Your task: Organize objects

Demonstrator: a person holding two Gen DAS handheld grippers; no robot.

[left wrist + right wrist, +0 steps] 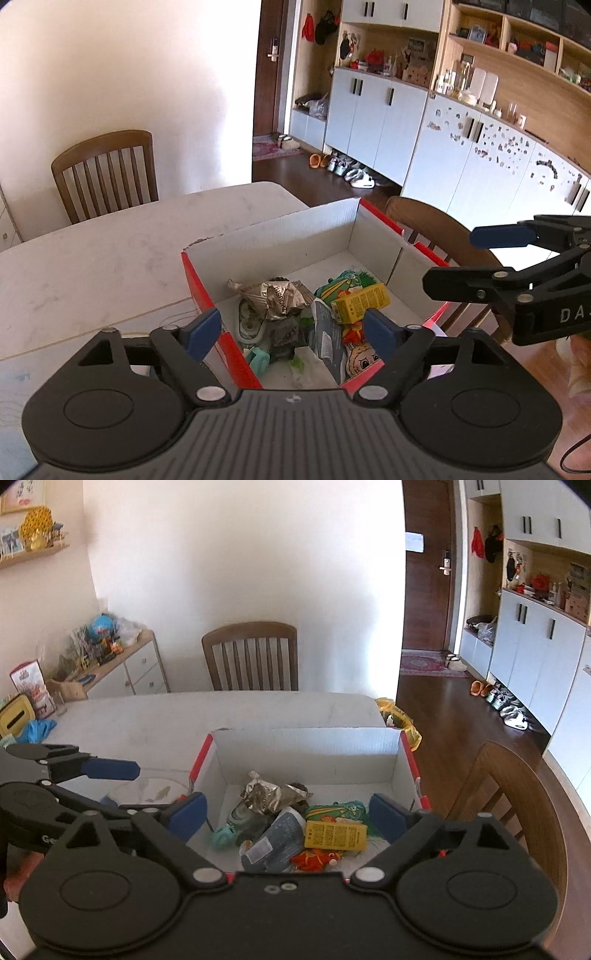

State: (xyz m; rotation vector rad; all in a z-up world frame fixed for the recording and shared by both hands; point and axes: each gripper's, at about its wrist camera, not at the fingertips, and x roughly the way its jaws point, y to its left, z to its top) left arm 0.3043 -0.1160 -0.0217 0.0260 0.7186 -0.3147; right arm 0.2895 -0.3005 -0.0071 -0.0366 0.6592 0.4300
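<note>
Though hanging right over the cardboard box, grips nothing with the left tongs: spread wide, blue pads far apart, touching nothing. Same with the right tongs: spread wide, empty, off to the right of the left tongs.

Below and just ahead of both tongs, inside the box, a heap of small things: a crumpled foil wrapper at the far side, a yellow packet near the right tongs' right pad, a green packet behind it, a grey-blue pouch in the middle, an orange toy nearest, a teal thing toward the left pad.

Reads "DA" in white on the side of the right tongs. Print on the packets too small to read.
</note>
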